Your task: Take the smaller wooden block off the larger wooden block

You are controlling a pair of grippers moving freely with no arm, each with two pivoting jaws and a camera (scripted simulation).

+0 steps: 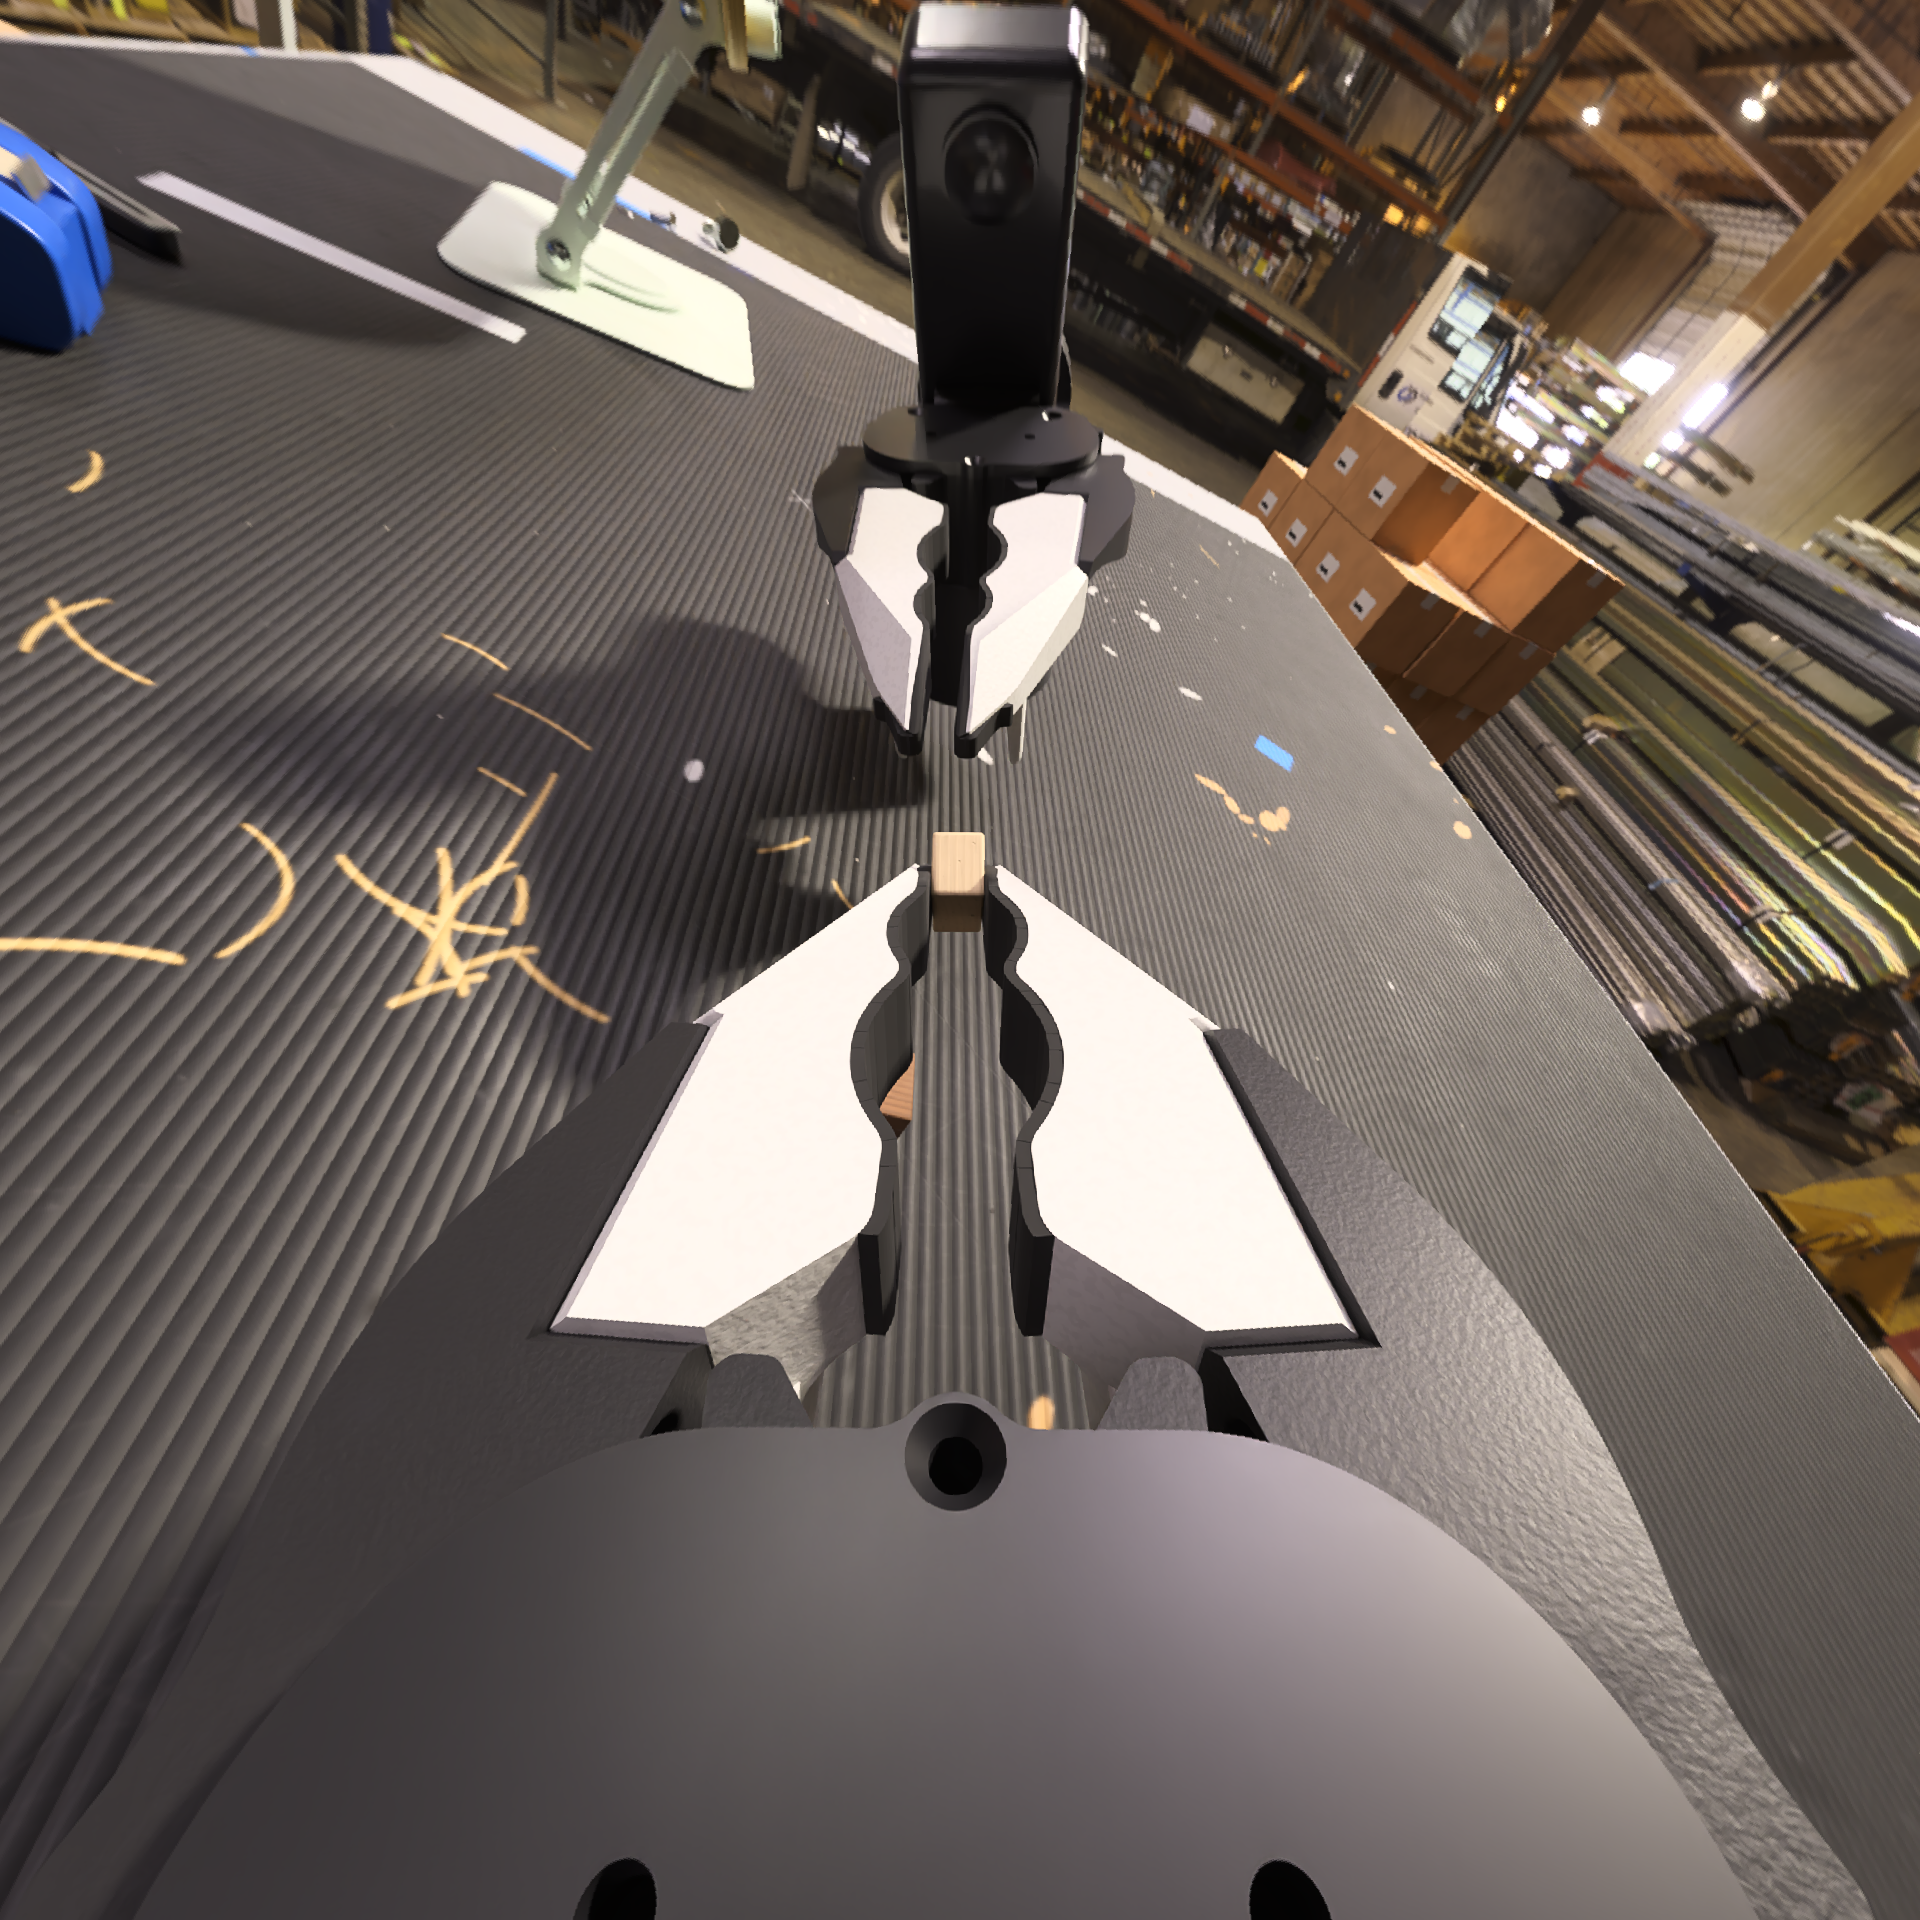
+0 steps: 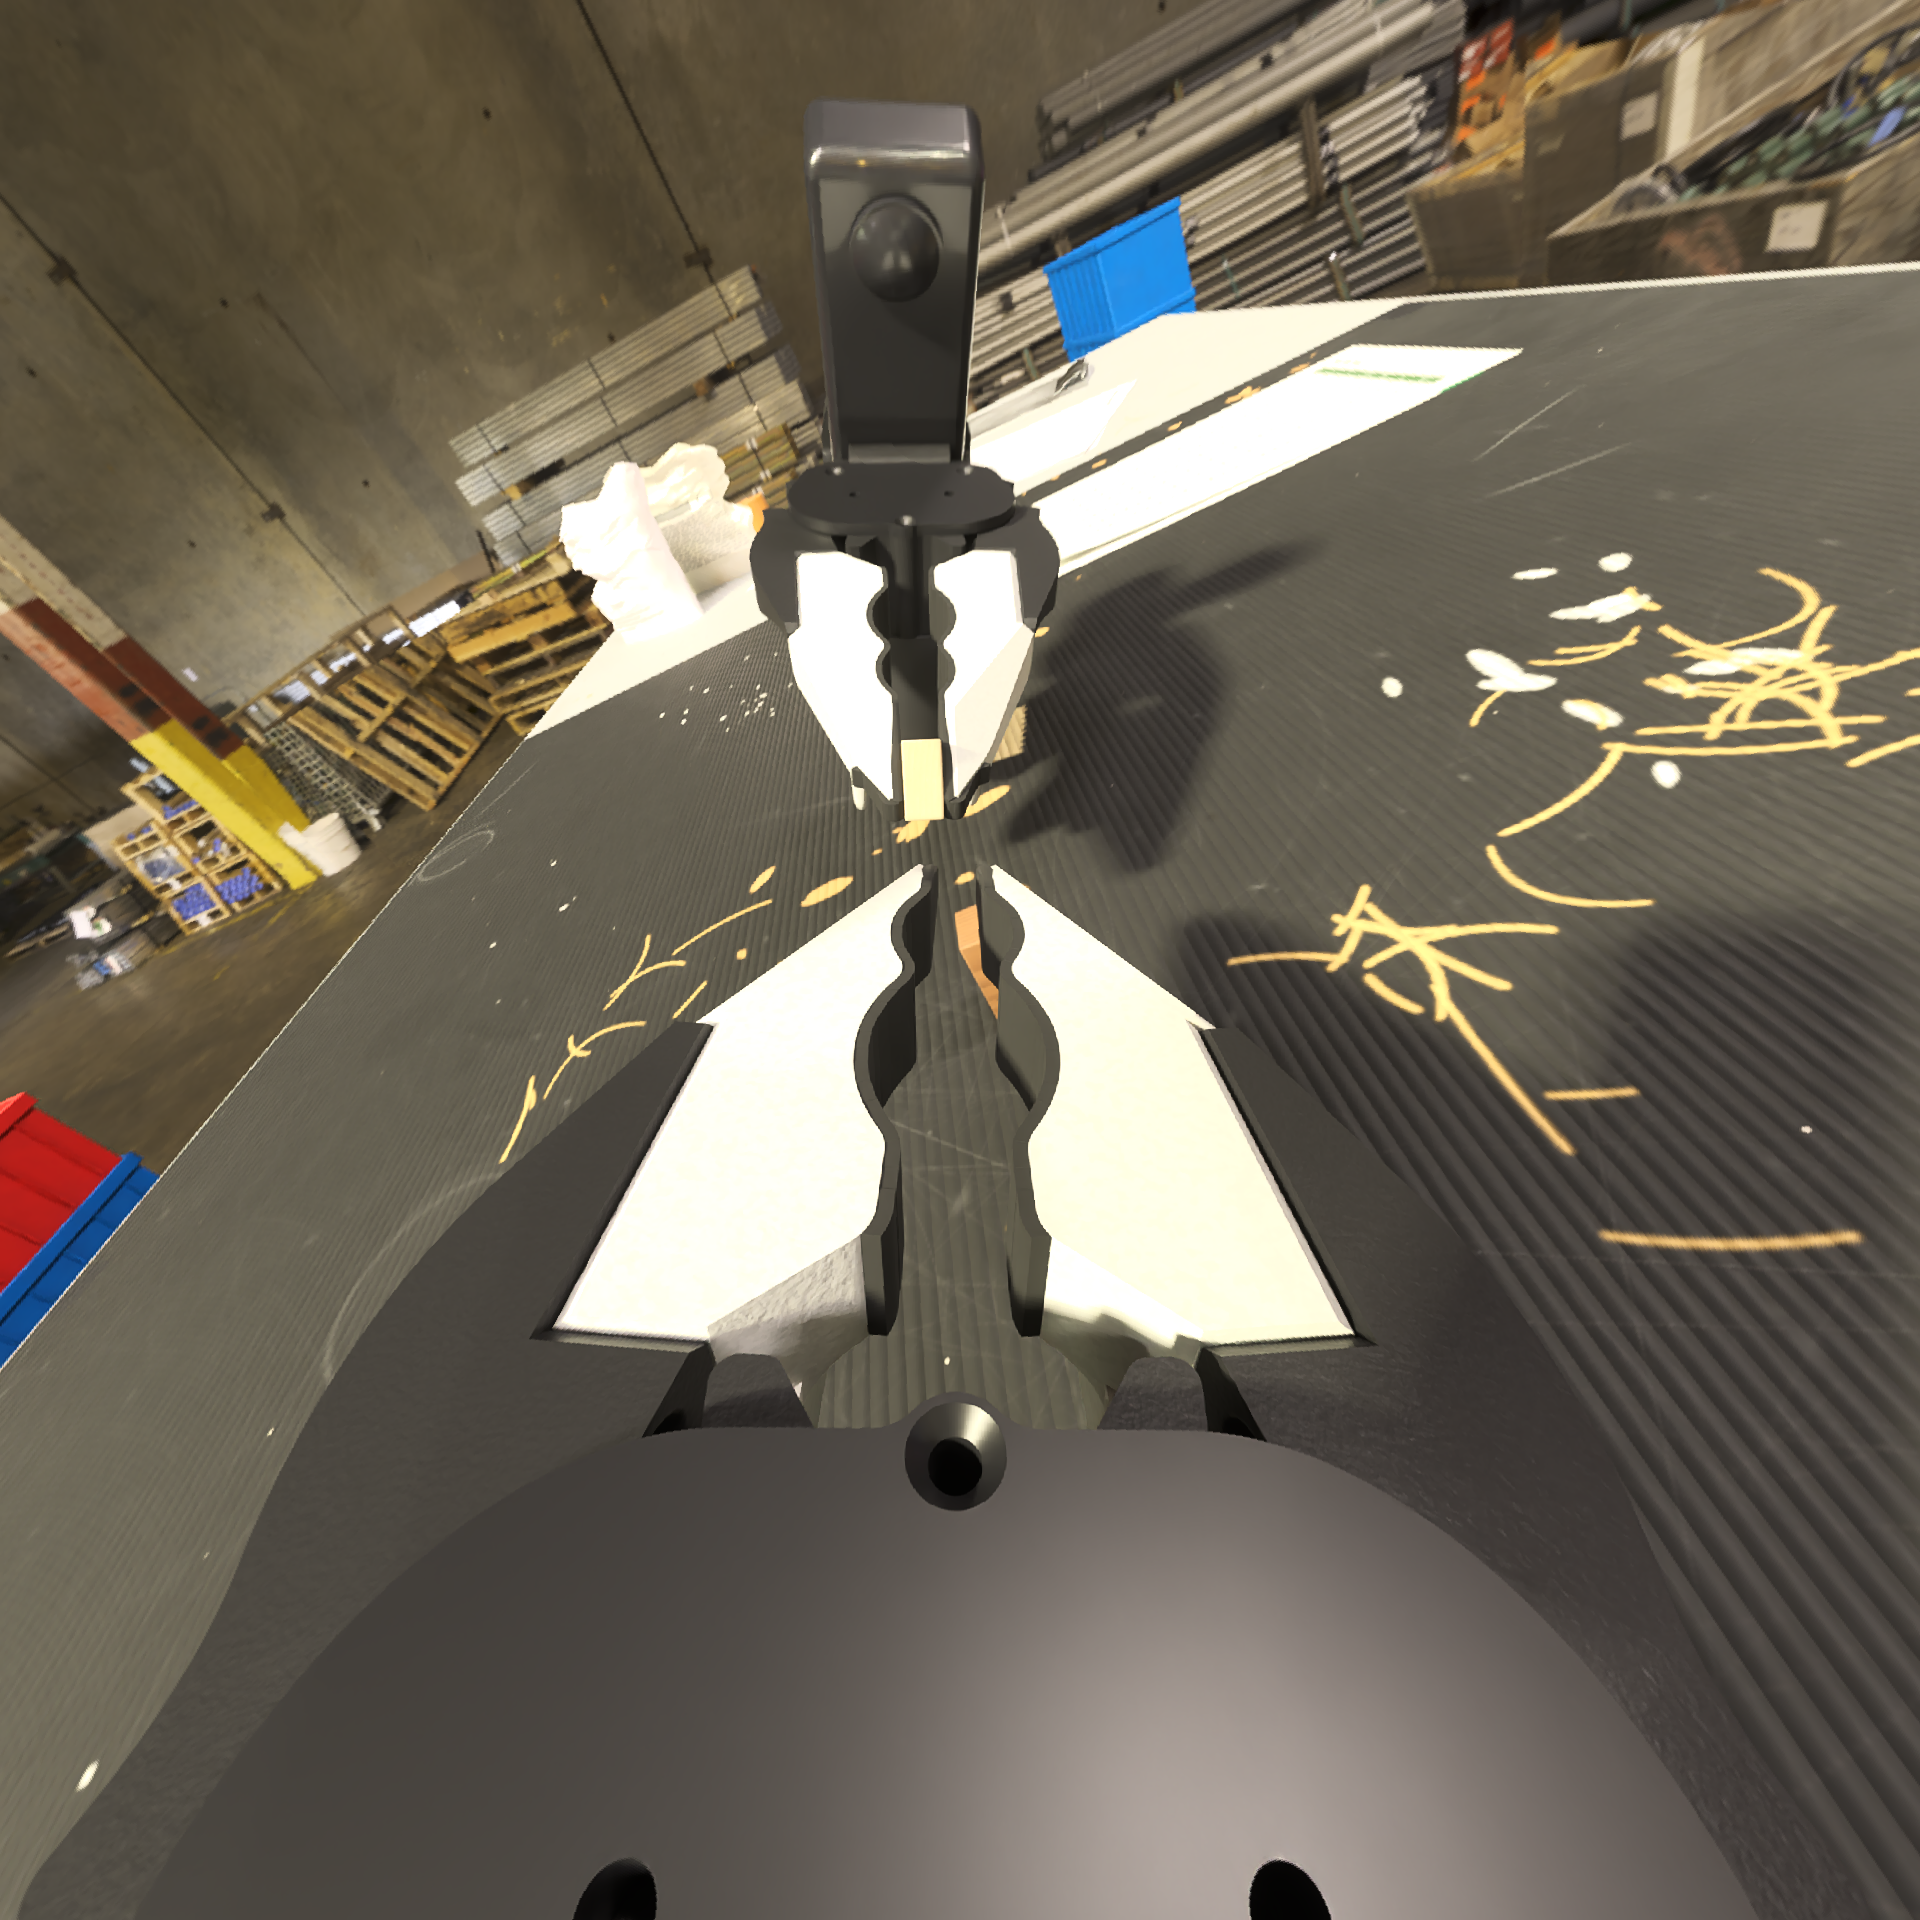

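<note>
blocks: 2 | left gripper [image 1: 957,883] fingers pinch pale smaller block [image 1: 957,871] | right gripper [image 2: 957,883] fingers nearly closed, gripping nothing

larger wooden block [image 1: 900,1103]: mostly hidden behind the left gripper's [image 1: 957,883] finger — only an orange-brown sliver shows
blue case [image 1: 42,249]: cut by the picture's left edge
stand [image 1: 613,249]: top cut off — upper edge
</note>
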